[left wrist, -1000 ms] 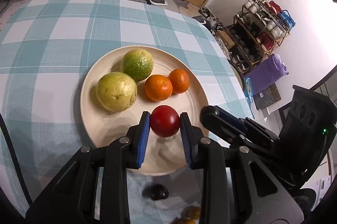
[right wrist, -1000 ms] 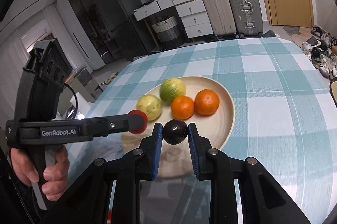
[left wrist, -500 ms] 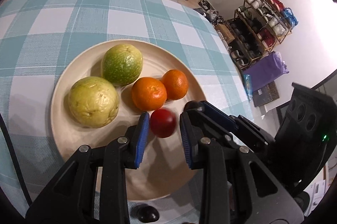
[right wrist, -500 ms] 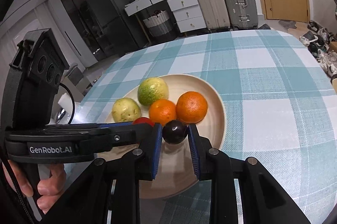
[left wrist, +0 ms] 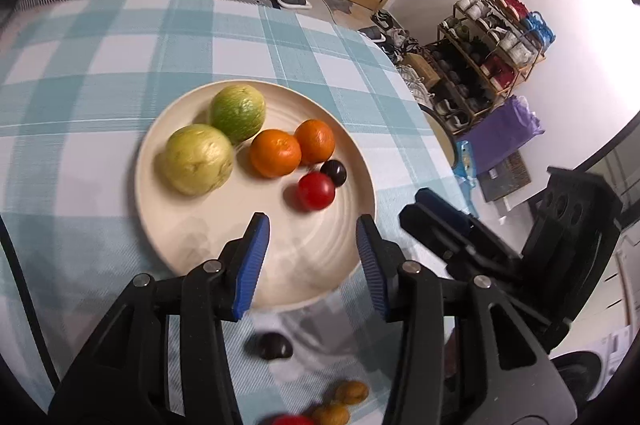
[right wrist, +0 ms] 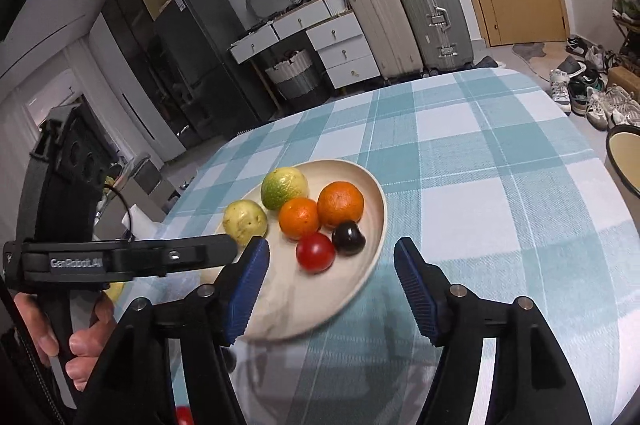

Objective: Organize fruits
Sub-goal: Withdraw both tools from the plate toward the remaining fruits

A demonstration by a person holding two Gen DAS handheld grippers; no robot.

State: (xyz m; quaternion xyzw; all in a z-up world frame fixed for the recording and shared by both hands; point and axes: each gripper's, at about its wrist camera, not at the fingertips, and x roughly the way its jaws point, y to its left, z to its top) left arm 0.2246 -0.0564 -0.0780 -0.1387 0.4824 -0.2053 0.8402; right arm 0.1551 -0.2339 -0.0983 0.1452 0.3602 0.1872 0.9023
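A cream plate [left wrist: 188,225] [right wrist: 376,209] on the checked tablecloth holds a yellow-green fruit [left wrist: 199,158] [right wrist: 245,217], a green fruit [left wrist: 238,112] [right wrist: 284,187], two oranges [left wrist: 276,153] [left wrist: 315,141] [right wrist: 299,218] [right wrist: 341,205], a red fruit [left wrist: 316,190] [right wrist: 315,252] and a dark plum [left wrist: 333,172] [right wrist: 348,238]. My left gripper [left wrist: 313,257] is open and empty over the plate's near part, behind the red fruit. My right gripper [right wrist: 332,289] is open and empty over the plate's near rim.
On the cloth near me lie a dark fruit [left wrist: 274,346], small yellow-orange fruits [left wrist: 352,392] and a red one [left wrist: 288,420]. A second plate rim [right wrist: 624,161] shows at the right. Suitcases [right wrist: 432,17] and drawers [right wrist: 340,45] stand beyond the table.
Both grippers have opened and pulled back. The red fruit left the left gripper and the dark plum left the right gripper; both now rest on the plate beside the oranges.
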